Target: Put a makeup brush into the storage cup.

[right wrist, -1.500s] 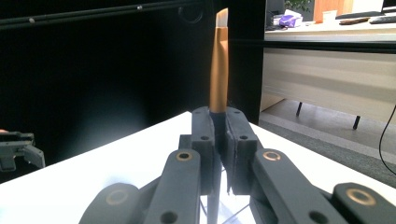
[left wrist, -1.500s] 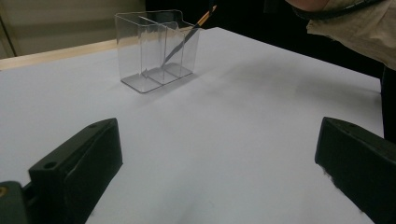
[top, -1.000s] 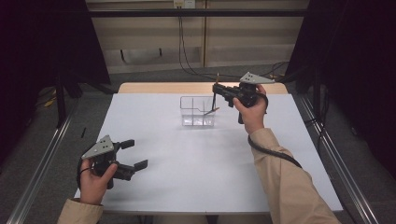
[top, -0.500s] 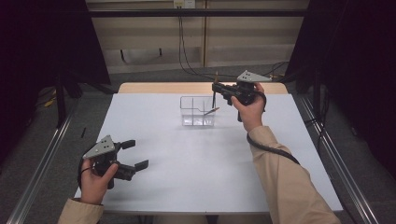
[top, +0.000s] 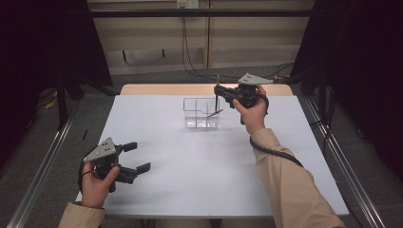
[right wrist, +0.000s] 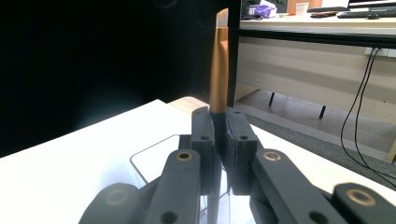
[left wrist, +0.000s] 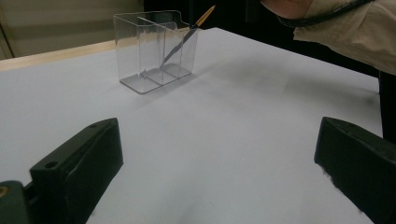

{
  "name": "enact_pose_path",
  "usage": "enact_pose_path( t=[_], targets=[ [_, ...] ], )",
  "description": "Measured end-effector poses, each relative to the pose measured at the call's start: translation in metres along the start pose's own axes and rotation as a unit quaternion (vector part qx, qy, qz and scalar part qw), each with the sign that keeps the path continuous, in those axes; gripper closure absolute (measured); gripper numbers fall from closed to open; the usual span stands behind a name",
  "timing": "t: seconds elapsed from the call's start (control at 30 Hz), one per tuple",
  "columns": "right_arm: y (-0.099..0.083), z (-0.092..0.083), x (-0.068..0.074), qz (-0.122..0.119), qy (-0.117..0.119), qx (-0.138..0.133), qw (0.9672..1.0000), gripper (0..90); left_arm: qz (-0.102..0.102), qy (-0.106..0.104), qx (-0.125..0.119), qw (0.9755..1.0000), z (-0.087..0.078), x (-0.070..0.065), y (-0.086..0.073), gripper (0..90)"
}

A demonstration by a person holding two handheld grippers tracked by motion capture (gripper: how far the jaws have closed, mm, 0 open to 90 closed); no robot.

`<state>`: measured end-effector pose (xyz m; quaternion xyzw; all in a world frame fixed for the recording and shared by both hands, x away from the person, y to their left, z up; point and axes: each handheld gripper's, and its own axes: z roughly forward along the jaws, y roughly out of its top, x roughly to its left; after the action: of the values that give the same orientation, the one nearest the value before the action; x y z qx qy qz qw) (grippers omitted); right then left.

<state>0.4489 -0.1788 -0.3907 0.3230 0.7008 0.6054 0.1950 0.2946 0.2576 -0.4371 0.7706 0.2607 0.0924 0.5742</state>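
Table (top: 199, 190): white, carries one clear holder (top: 201, 114), just left of and below the right tongs (top: 217, 90). One brush (top: 212, 113) already leans in its right compartment. Right tongs: pinched tight on a second brush (right wrist: 218, 65), upright, directly above that holder. Left tongs (top: 138, 156): wide open, holding nothing, well apart near the table's front. Next: keep the second brush vertical, centre it over a free compartment, lower until it's inside, then release. Avoid knocking the leaning brush.
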Motion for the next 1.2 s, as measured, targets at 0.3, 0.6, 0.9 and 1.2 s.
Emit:
enact_pose_path(
  t=[0.3,0.6,0.9,1.2],
  targets=[
    [-0.006,0.004,0.001,-0.001,0.002,0.009,1.0,84.0,0.0,0.001,-0.001,1.0,-0.001,-0.001,-0.001,1.3],
    [-0.01,0.007,0.003,-0.001,0.005,0.017,0.9998,84.0,0.001,0.0,-0.001,1.0,-0.001,-0.001,-0.001,1.4],
    [-0.016,0.007,0.002,0.004,0.005,0.023,0.9997,83.9,0.001,0.0,-0.001,1.0,-0.001,0.0,-0.001,1.5],
    [-0.019,0.008,0.003,0.005,0.008,0.029,0.9995,83.8,0.002,0.001,0.0,1.0,-0.001,-0.001,-0.001,1.5]
  ],
)
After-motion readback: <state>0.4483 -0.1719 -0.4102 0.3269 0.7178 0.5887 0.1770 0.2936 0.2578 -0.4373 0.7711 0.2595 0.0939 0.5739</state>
